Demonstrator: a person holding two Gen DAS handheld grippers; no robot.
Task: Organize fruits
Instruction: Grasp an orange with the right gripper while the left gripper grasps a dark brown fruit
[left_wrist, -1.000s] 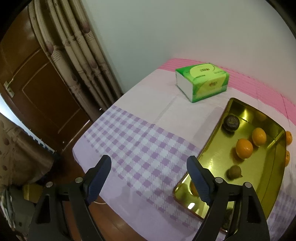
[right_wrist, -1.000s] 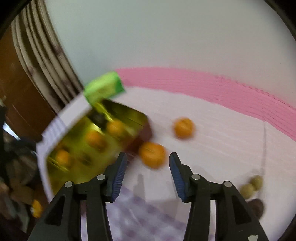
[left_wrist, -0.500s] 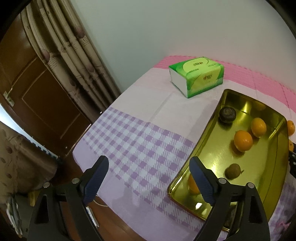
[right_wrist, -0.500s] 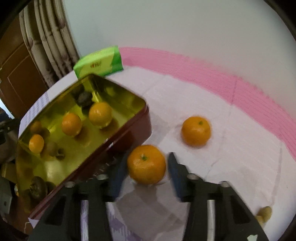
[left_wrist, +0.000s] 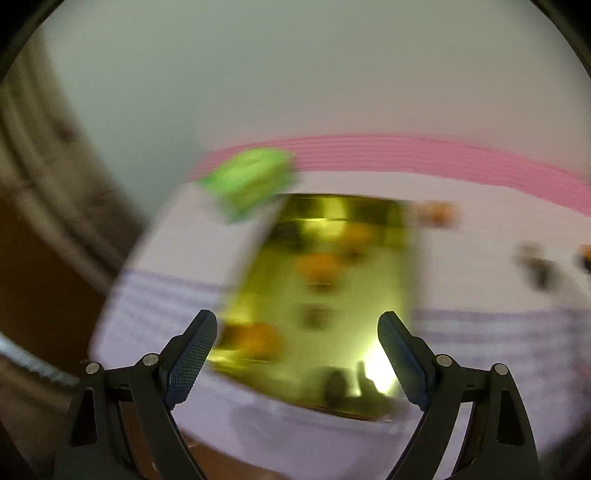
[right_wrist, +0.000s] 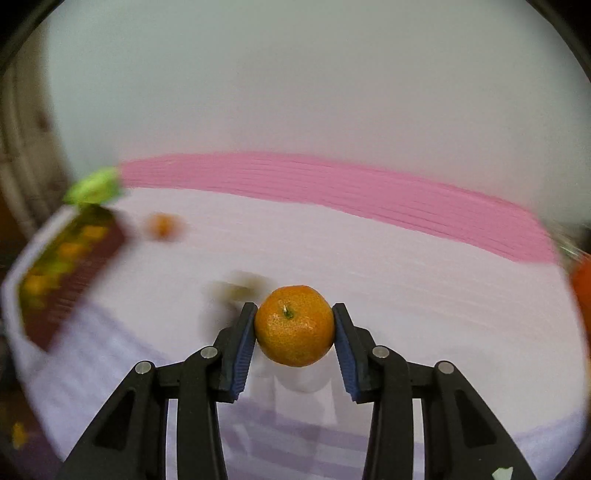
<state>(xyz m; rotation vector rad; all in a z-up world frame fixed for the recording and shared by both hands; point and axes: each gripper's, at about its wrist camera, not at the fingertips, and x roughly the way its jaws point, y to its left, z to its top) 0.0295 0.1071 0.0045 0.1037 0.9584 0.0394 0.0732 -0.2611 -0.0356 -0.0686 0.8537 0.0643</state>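
Note:
My right gripper (right_wrist: 294, 325) is shut on an orange tangerine (right_wrist: 294, 325) and holds it above the white cloth. The gold tray (right_wrist: 44, 291) with several fruits lies to its far left, blurred. Another tangerine (right_wrist: 162, 226) sits on the cloth beside the tray. In the left wrist view my left gripper (left_wrist: 297, 350) is open and empty, hovering over the near end of the gold tray (left_wrist: 369, 317). Blurred oranges (left_wrist: 319, 266) and dark fruits lie in the tray. A loose tangerine (left_wrist: 436, 214) lies right of the tray.
A green tissue box (left_wrist: 251, 181) stands behind the tray, and shows in the right wrist view (right_wrist: 94, 186). A pink strip (right_wrist: 332, 188) runs along the table's far edge by the wall. Small dark fruits (left_wrist: 535, 262) lie at right. A curtain and door are left.
My right gripper has closed on the tangerine and lifted it, swinging right. My left gripper has swung right, so the tray now lies straight ahead. Both views are motion-blurred.

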